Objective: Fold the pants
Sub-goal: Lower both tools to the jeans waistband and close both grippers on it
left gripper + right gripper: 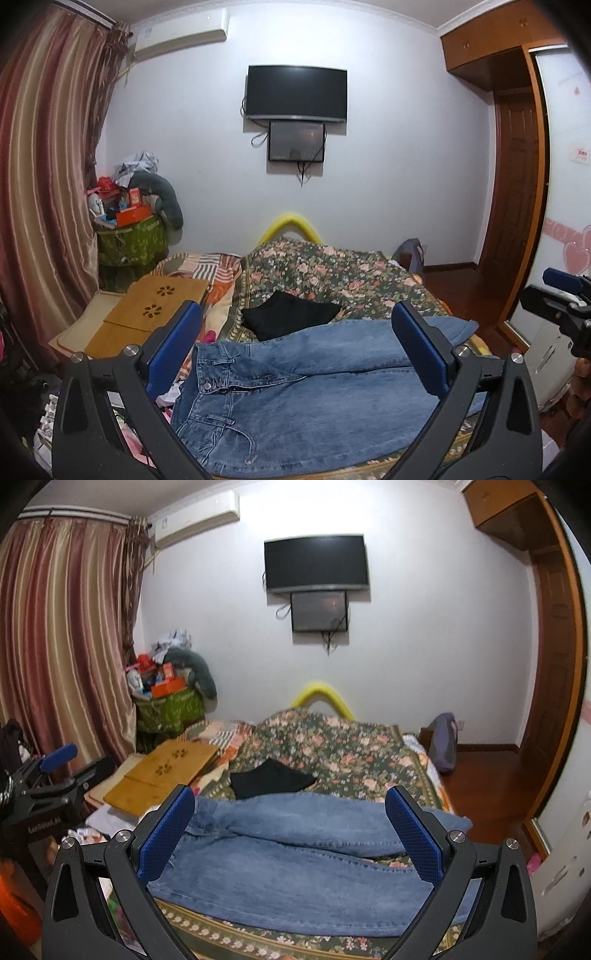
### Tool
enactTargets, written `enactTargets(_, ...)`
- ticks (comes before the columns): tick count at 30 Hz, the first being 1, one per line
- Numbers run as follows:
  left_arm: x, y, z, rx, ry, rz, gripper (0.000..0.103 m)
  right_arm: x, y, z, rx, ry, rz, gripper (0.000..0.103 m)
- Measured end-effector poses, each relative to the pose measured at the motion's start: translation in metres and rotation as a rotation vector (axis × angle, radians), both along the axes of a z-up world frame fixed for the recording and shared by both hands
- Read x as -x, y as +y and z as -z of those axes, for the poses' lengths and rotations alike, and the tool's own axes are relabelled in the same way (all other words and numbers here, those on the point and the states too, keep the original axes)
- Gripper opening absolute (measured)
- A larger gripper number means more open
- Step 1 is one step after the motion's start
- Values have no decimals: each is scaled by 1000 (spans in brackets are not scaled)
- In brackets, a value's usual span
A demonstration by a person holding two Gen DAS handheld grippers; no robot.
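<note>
A pair of blue jeans [306, 391] lies spread across the near part of the bed, waistband to the left and legs running right. The same jeans [295, 856] fill the lower middle of the right wrist view. My left gripper [295, 321] hovers open above the waist end, nothing between its blue pads. My right gripper [290, 808] hangs open above the legs, also holding nothing. Each gripper shows at the edge of the other's view: the right gripper [565, 299] at far right, the left gripper [55, 771] at far left.
A folded black garment [291, 317] lies on the floral bedspread [332, 269] just behind the jeans. A wooden lap tray [155, 306] sits at the bed's left. A cluttered green basket [129, 236] stands by the curtain. A wardrobe and wooden floor lie to the right.
</note>
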State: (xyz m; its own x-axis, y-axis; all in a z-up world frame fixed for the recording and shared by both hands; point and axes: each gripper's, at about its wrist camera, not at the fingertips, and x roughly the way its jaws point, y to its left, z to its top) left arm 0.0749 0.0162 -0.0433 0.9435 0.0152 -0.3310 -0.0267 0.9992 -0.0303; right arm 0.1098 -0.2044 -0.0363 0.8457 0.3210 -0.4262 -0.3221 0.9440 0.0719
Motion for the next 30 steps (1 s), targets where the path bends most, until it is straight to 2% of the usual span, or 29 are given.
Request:
enactTargets(4, -42, 14, 22, -8, 54, -25, 103, -36, 0, 30, 12, 80, 4, 103)
enactTargets(7, -80, 26, 41, -46, 108, -62, 103, -64, -1, 54, 30, 117, -16, 103)
enactTargets(14, -171, 71, 93, -49, 273, -90, 103, -129, 7, 117, 217, 178, -55, 102)
enactTargets(18, -222, 102, 121, -70, 358, -108, 103, -169, 3, 143, 225, 265, -86, 101)
enactTargets(21, -250, 126, 143, -90, 402, -160, 103, -200, 0, 156, 219, 308, -83, 100)
enactTargets(26, -288, 170, 190, -72, 533, -221, 103, -253, -1, 180, 192, 365, -114, 97)
enactTargets(28, -300, 185, 212, -82, 589, -246, 88, -270, 1, 189, 194, 386, -141, 97)
enactTargets(29, -305, 189, 222, -77, 617, -246, 77, -278, 3, 193, 194, 393, -156, 94)
enactTargets(30, -310, 196, 232, -58, 649, -241, 74, -286, 6, 197, 194, 402, -174, 93)
